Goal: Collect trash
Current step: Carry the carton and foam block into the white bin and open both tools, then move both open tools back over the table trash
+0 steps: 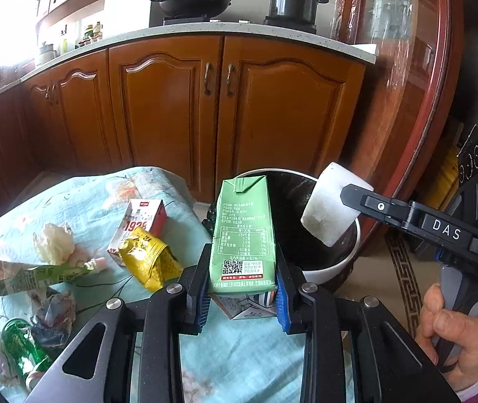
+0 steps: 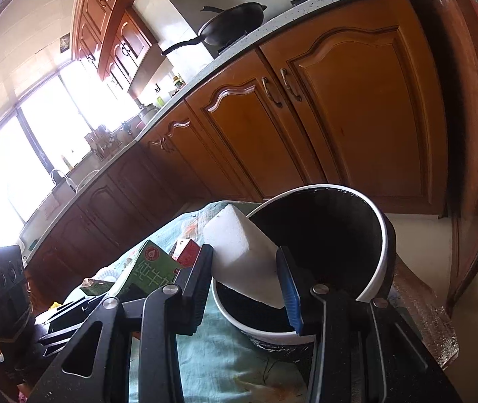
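1. The table (image 1: 245, 356), draped in a pale blue floral cloth, is being cut off by the lower frame edge and largely hidden behind the left gripper's black linkage; its far edge is lying beyond the fingertips.
2. The trash bin (image 1: 336, 268), white-rimmed with a black liner, is being seen just beyond and to the right of the left fingers; its near wall is being hidden by the carton and, in the right wrist view, by the foam block (image 2: 242, 255). The bin's contents cannot be made out in the dark liner.
3. The green carton (image 1: 244, 231) is being held upright, clamped between the blue pads of the left gripper (image 1: 242, 288); its base is being hidden between the pads, and a second carton beneath it is only partly showing.
4. The white foam block is being clamped between the fingers of the right gripper (image 2: 247, 280), tilted, its far end lying over the bin's rim.
5. The red-and-white carton (image 1: 141, 225) and yellow packet (image 1: 148, 258) are lying touching, left of the left fingers on the cloth.
6. Further left, a flattened green box (image 1: 30, 275), a crumpled white wad (image 1: 54, 241) and a green bottle (image 1: 24, 346) are lying; the bottle is being cut off by the linkage, and the crumpled scrap just beside it is too blurred to identify.
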Motion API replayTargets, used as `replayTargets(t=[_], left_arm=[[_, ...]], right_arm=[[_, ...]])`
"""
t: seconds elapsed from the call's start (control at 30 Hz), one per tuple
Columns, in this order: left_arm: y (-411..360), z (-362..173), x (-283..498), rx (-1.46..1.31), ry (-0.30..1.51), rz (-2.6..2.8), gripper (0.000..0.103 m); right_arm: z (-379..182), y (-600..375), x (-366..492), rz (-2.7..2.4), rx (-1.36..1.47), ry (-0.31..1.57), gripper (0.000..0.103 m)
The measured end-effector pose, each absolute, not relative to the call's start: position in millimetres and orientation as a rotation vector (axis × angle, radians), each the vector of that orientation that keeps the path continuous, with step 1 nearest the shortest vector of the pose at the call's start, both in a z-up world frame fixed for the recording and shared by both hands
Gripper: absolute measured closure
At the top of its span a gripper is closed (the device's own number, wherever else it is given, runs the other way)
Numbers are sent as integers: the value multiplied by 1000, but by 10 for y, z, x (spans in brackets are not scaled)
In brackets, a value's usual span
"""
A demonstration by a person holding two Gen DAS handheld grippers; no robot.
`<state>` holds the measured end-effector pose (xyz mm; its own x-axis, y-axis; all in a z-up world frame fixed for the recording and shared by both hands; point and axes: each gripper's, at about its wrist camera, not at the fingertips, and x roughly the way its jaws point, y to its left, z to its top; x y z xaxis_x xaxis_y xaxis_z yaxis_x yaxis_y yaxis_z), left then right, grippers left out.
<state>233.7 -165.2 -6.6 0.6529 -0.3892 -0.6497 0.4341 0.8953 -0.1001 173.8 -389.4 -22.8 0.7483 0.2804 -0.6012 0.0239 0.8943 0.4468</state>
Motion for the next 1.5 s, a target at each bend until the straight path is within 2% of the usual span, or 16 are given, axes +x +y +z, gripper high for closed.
replayTargets(t=[0.7, 0.87, 0.97, 1.03, 1.1, 1.3, 1.37, 1.5], left_arm=[[-2164, -331, 3168, 84, 843, -484, 73], [-2252, -360, 3315, 84, 863, -492, 73], [-2291, -375, 3364, 84, 875, -499, 71], [-2303, -380, 3392, 83, 878, -507, 66], [-2319, -374, 3404, 84, 873, -499, 48], [-2242, -367, 3302, 67, 851, -484, 48], [-2172, -377, 3231, 52, 852, -473, 48], [-1977, -391, 3038, 15, 842, -445, 47]], right_arm=[[-473, -4230, 2058, 77, 435, 830, 63], [-499, -4268, 2102, 72, 434, 848, 60], [-505, -4300, 2126, 77, 445, 852, 55], [-501, -4319, 2135, 75, 449, 850, 46], [-494, -4343, 2127, 77, 463, 843, 38], [-439, -4344, 2041, 79, 481, 817, 36], [-428, -4315, 1999, 85, 483, 811, 33], [-414, -4218, 1901, 92, 480, 801, 19]])
